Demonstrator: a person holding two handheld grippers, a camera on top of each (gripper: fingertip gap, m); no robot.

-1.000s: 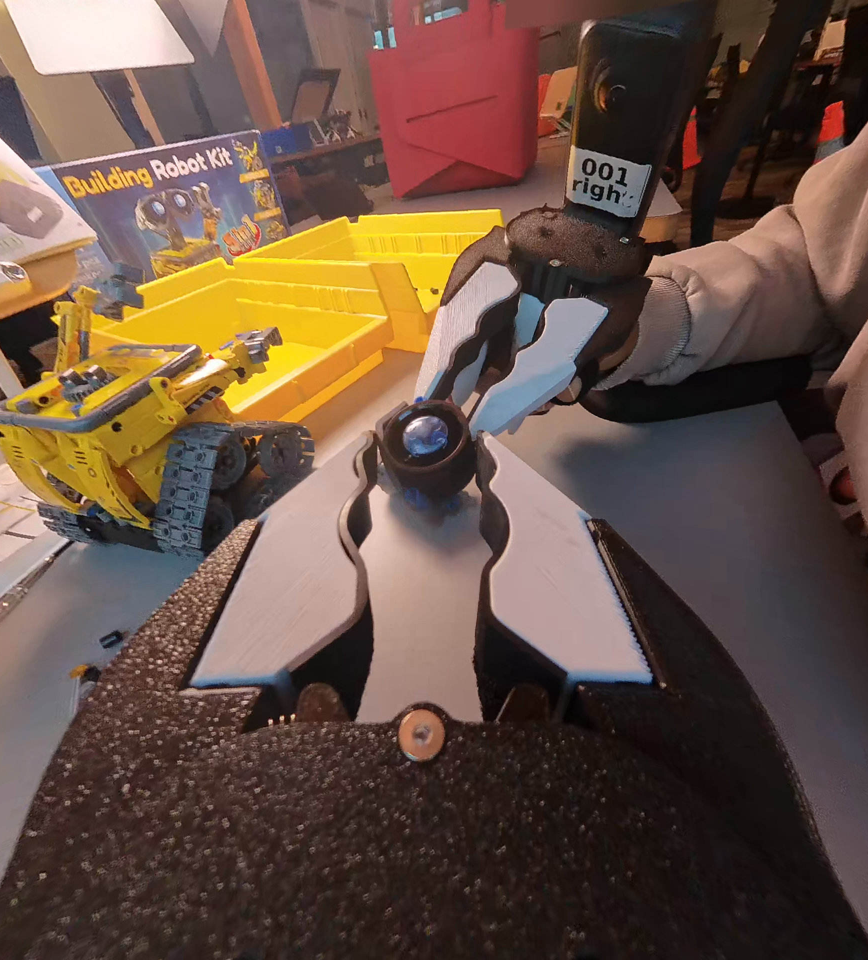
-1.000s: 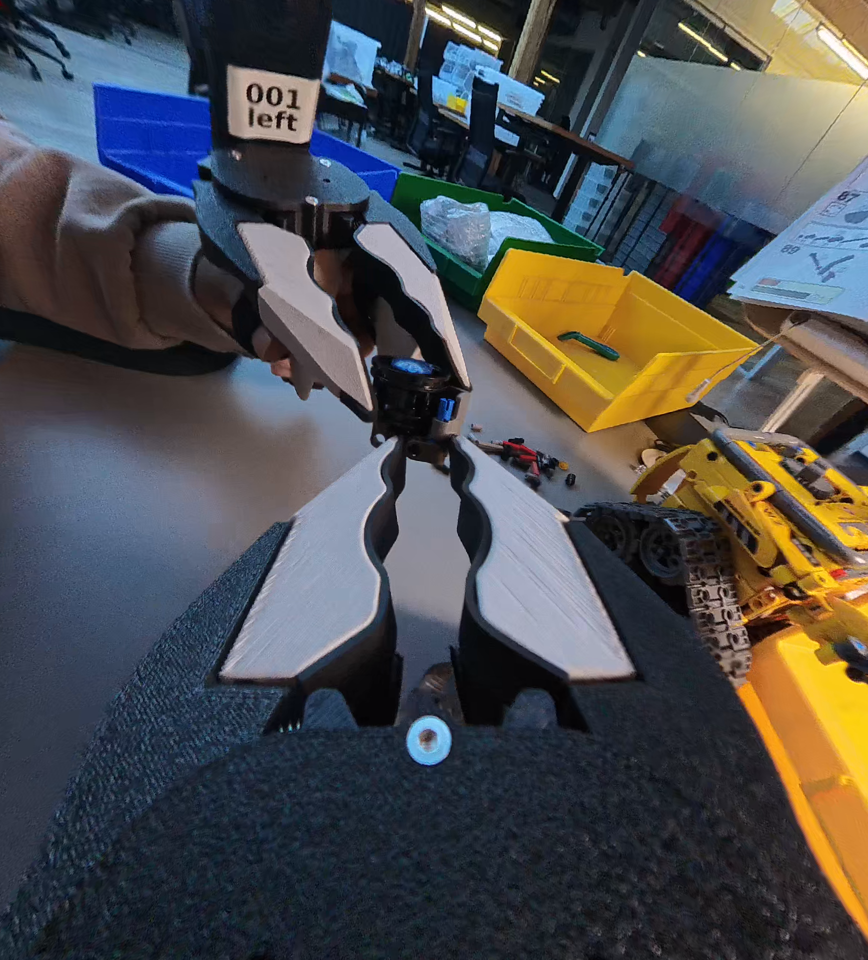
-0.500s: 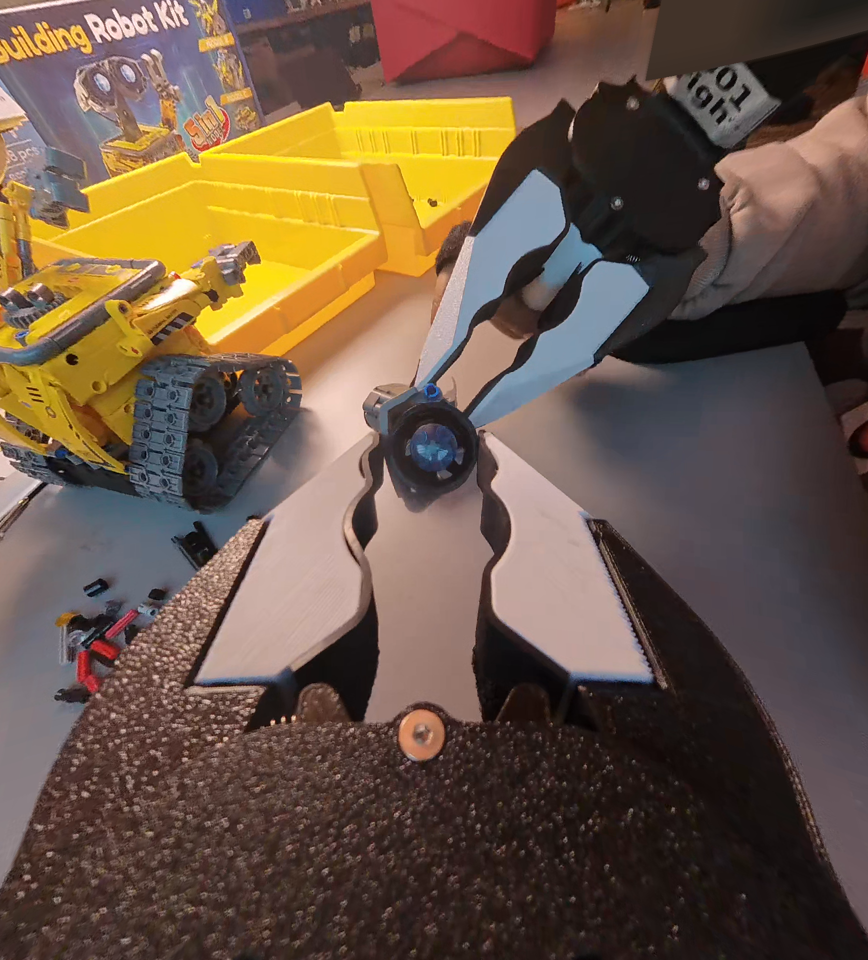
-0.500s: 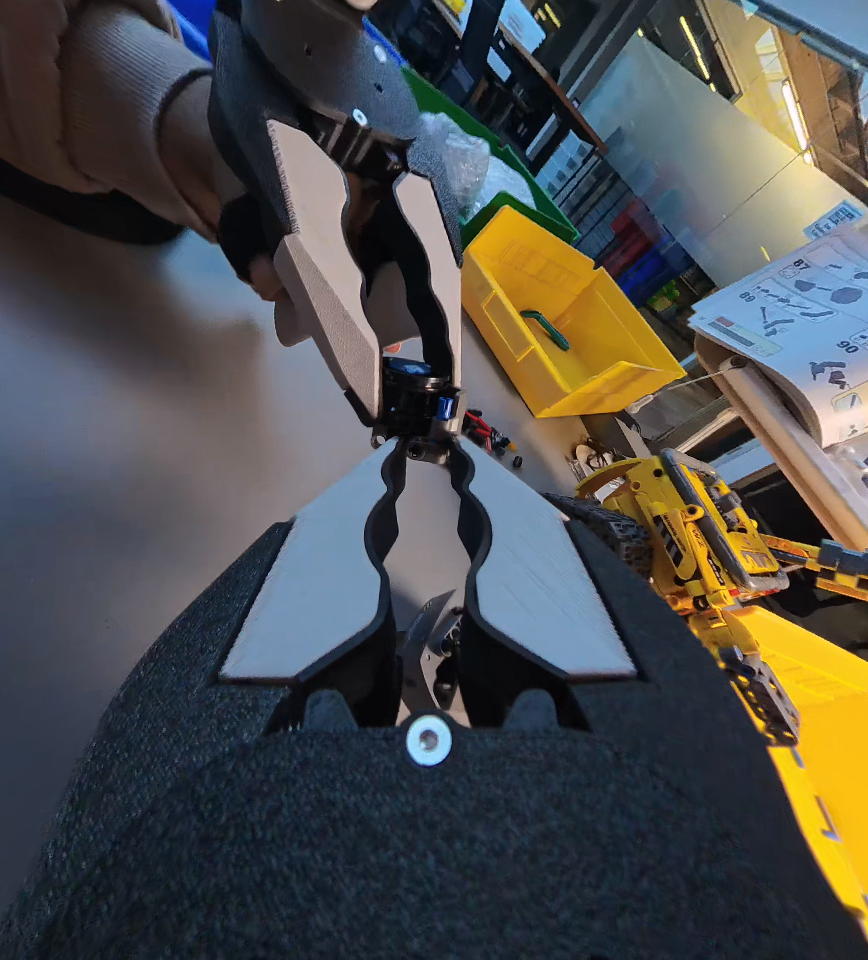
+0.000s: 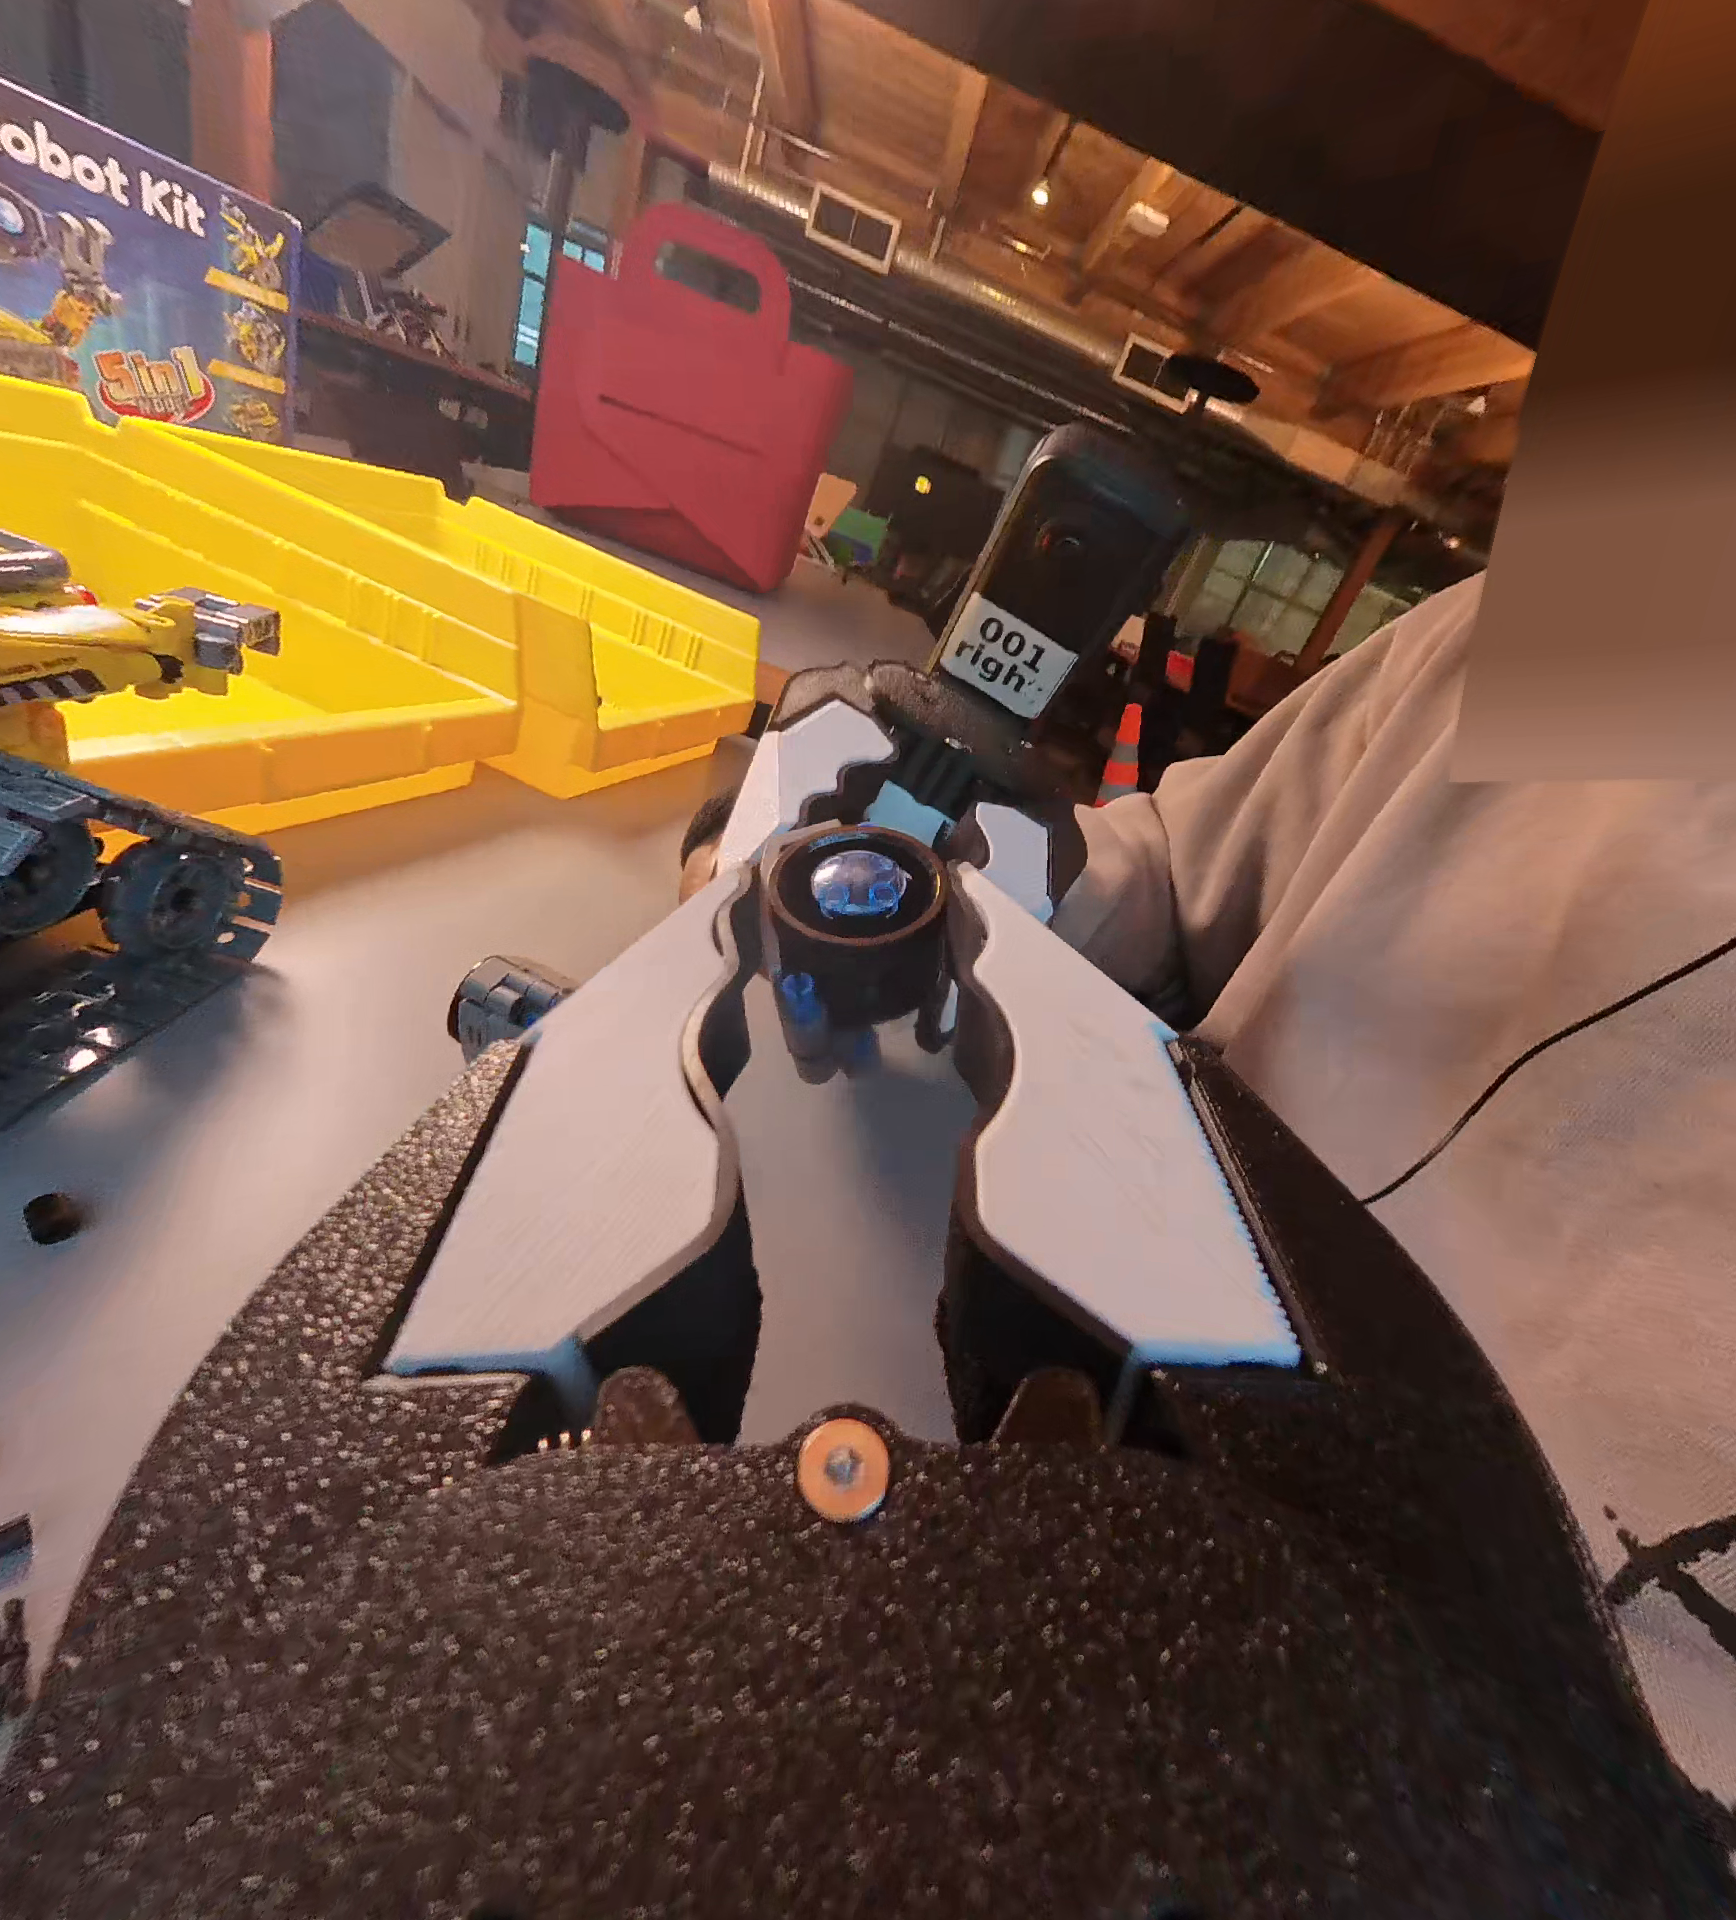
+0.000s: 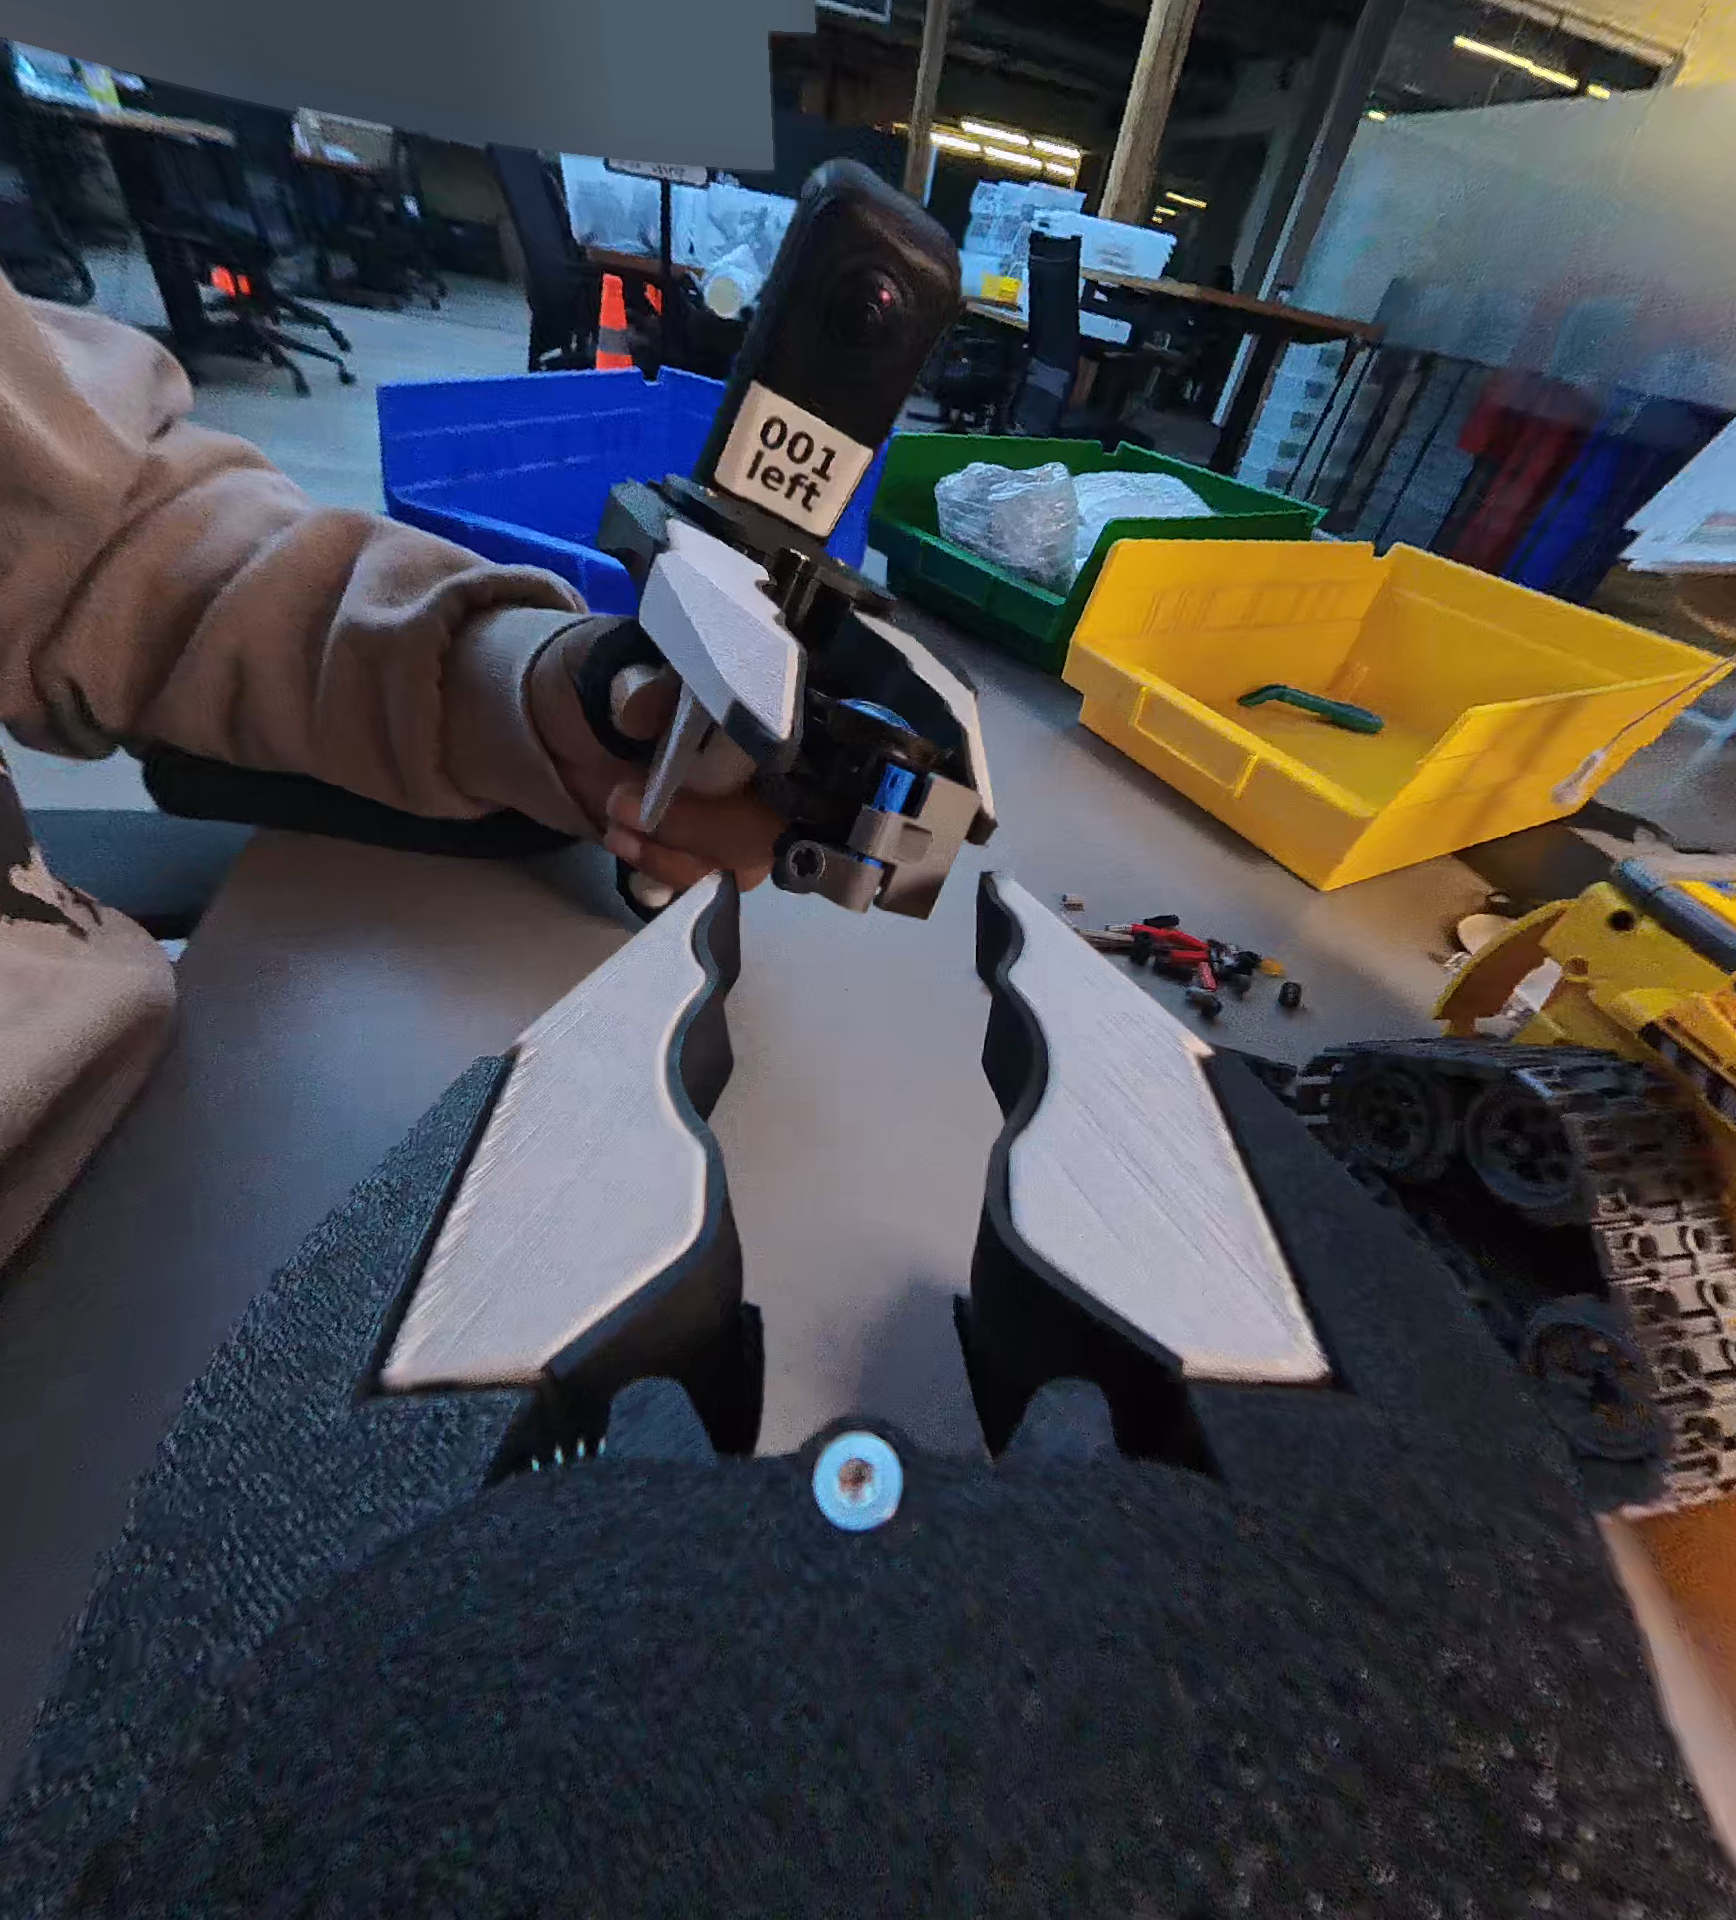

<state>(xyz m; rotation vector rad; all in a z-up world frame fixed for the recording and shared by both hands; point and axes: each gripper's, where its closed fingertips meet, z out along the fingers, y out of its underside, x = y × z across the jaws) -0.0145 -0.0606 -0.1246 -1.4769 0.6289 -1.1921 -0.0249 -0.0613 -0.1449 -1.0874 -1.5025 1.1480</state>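
The left gripper [image 5: 853,914] pinched a black eye piece [image 5: 856,925] above the grey table [image 5: 324,1039]. The right gripper [image 6: 856,883], jaws spread, hovered just beside it, the yellow tracked robot [image 6: 1622,1091] to its right.

Black lens-eyed toy part between the left gripper's fingertips

The black cylindrical plastic eye piece [image 5: 853,925], with a clear bluish dome lens, blue pins and a grey bracket beneath, sits clamped between the left gripper [image 5: 848,914] tips, lens facing back along the fingers. The right gripper [image 6: 856,883] fingers stand spread, tips just below the bracket, apparently not touching.
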